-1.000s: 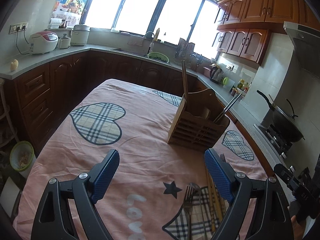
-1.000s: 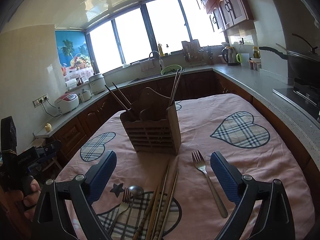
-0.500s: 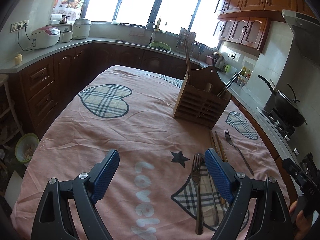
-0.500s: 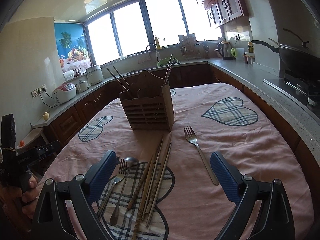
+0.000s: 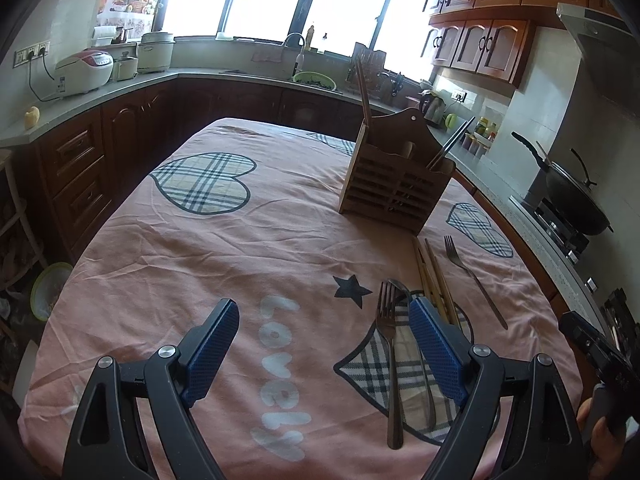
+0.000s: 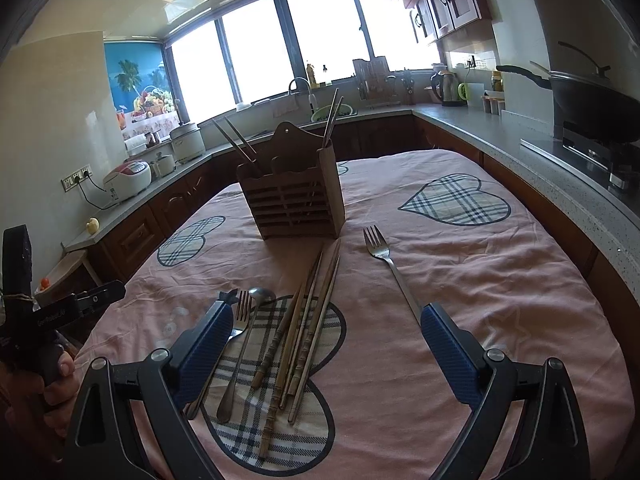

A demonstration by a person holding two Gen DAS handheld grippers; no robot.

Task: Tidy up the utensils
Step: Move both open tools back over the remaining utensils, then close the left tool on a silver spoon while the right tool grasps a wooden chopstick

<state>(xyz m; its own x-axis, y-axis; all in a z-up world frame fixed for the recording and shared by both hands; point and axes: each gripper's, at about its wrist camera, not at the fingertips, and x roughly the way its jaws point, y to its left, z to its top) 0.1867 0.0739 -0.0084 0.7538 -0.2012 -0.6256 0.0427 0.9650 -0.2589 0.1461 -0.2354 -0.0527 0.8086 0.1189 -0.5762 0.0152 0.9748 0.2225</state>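
Starting at the left of the right wrist view, a hand grips the handle of the left gripper, whose blue pads stand wide apart over bare pink tablecloth with nothing between them. Just right of that, on a plaid heart printed on the cloth, lie a fork and a spoon side by side, tines and bowl pointing toward the holder; the fork's handle is partly hidden behind the right gripper's left finger. Next comes a loose bundle of wooden chopsticks — several sticks lying roughly parallel, their far tips reaching close to the base of the wooden utensil holder. That holder stands upright near the middle of the table, slatted on its front, with a pair of chopsticks leaning out of its left compartment and another pair rising from its right one. Further right, a second fork lies alone on the plain cloth, well apart from the bundle, tines toward the holder and its handle end hidden behind the right gripper's right finger. The right gripper hangs above this spread with its jaws wide — the chopsticks and spoon lie below the gap, untouched by either pad. Along the far right runs a grey countertop with a dark wok on the stove.
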